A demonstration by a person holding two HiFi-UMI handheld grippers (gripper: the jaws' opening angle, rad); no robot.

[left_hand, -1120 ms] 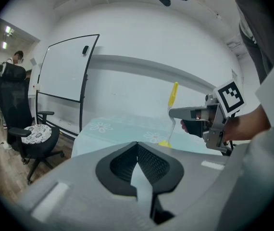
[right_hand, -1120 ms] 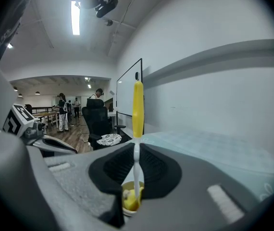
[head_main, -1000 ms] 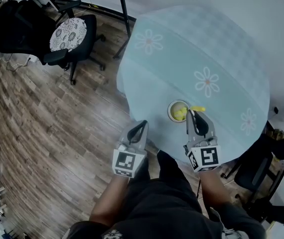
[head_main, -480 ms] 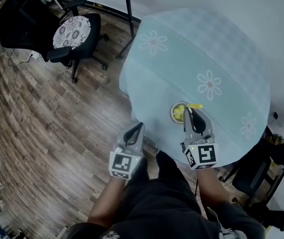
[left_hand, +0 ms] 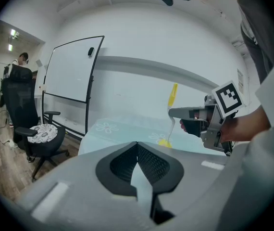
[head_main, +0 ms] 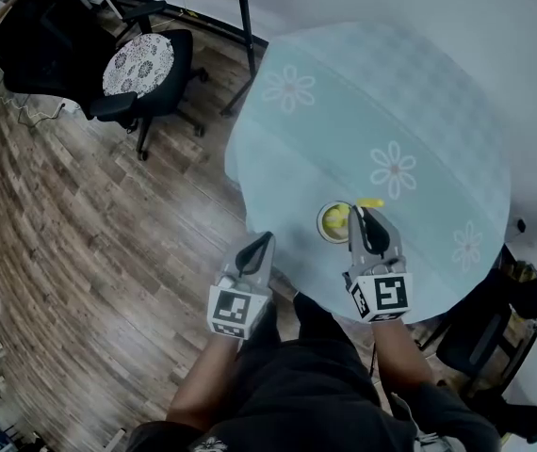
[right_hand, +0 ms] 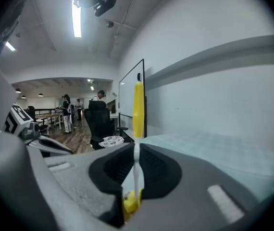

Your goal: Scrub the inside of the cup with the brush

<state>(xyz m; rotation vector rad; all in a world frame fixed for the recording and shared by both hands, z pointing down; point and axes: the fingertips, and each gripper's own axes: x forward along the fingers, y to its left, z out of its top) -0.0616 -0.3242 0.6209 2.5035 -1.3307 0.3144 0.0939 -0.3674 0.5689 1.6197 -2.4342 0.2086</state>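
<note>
A: In your head view, only the yellow handle end of the brush (head_main: 370, 203) shows. It pokes out beside the cup (head_main: 323, 226), which stands on the table (head_main: 419, 92) near the edge closest to you.

B: Your left gripper view shows the brush side-on. Its long axis is close to upright, with the yellow handle up and the white stem running down toward the tabletop. Your right gripper (head_main: 362, 213) pinches that stem. Its own view shows the jaws pressed onto it, with the yellow head just below.

A: Your left gripper (head_main: 268, 236) sits at the table's near edge, apart from the cup, its jaws pressed together on nothing.

B: Against a second ago, hardly anything differs. The grip is the same, both grippers are in nearly the same spots, and the cup is about where it was.
</note>
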